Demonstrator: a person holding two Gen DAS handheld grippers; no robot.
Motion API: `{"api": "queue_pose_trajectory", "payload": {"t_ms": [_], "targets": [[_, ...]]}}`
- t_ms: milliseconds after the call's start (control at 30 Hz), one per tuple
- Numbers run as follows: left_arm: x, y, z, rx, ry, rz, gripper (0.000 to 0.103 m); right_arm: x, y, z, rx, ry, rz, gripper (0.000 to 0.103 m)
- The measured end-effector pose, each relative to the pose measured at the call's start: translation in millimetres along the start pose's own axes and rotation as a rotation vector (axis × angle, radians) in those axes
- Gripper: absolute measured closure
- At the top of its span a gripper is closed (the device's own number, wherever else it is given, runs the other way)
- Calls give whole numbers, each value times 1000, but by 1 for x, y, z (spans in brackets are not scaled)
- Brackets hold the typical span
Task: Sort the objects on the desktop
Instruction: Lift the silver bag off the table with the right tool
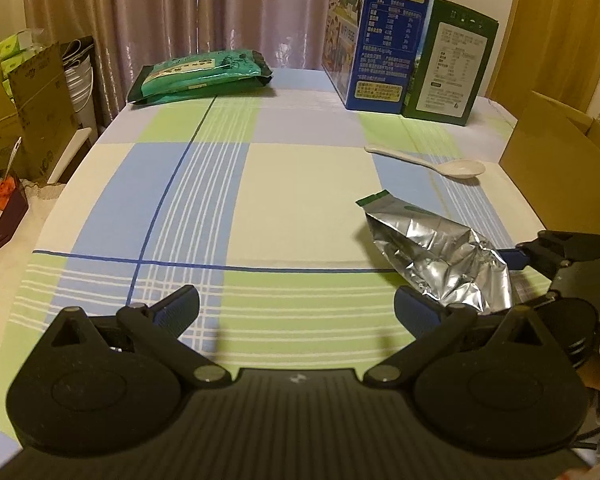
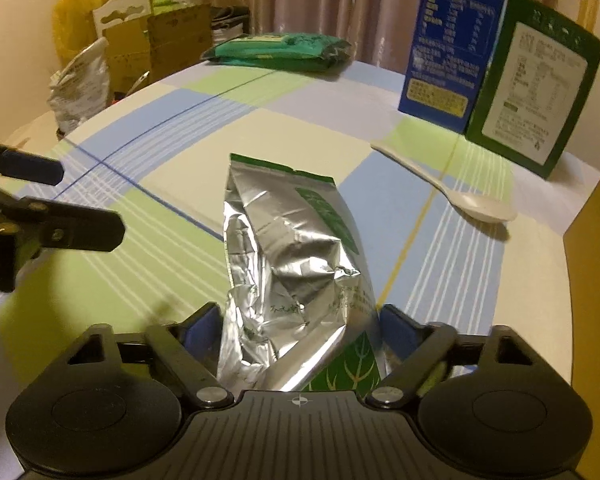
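Jaws of right gripper (image 2: 300,316) flank the foil pouch (image 2: 288,264).

Crinkled shiny foil pouch (image 2: 284,264) on matt checked cloth (image 2: 172,168).

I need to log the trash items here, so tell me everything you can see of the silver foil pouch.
The foil pouch is crinkled silver film with green print and a leaf motif, its torn top edged in green. It looks empty and crumpled. It lies on the checked tablecloth, its bottom end between the right gripper fingers, whose blue pads flank it closely. The white spoon lies apart from it.
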State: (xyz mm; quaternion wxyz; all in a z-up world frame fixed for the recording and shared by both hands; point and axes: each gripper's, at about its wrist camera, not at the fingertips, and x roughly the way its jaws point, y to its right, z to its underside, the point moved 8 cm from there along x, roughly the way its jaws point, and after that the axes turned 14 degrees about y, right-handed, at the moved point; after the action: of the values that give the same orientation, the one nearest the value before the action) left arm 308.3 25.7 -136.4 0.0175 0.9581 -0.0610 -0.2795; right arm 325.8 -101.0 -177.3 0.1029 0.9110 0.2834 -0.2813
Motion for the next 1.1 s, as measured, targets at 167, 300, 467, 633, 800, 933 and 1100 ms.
{"api": "queue_pose_trajectory", "payload": {"t_ms": [167,300,467,633,800,933,1100], "targets": [[2,1,3,1,-9,6,1,-2,2,-1,7,1,13,36],[2,2,3,3,-6,12,1,-5,3,-3,8,4,31,47],[4,2,3,0,-5,17,1,-12,7,-4,43,11,61,52],[12,3,1,15,0,23,1,-25,29,-11,137,35,133,53],[18,3,-3,7,5,28,1,-41,62,-22,247,73,249,53],[22,7,-8,-3,23,41,1,-46,89,-32,269,93,348,53],[40,15,-12,23,20,67,1,-40,124,-37,328,72,438,53]]}}
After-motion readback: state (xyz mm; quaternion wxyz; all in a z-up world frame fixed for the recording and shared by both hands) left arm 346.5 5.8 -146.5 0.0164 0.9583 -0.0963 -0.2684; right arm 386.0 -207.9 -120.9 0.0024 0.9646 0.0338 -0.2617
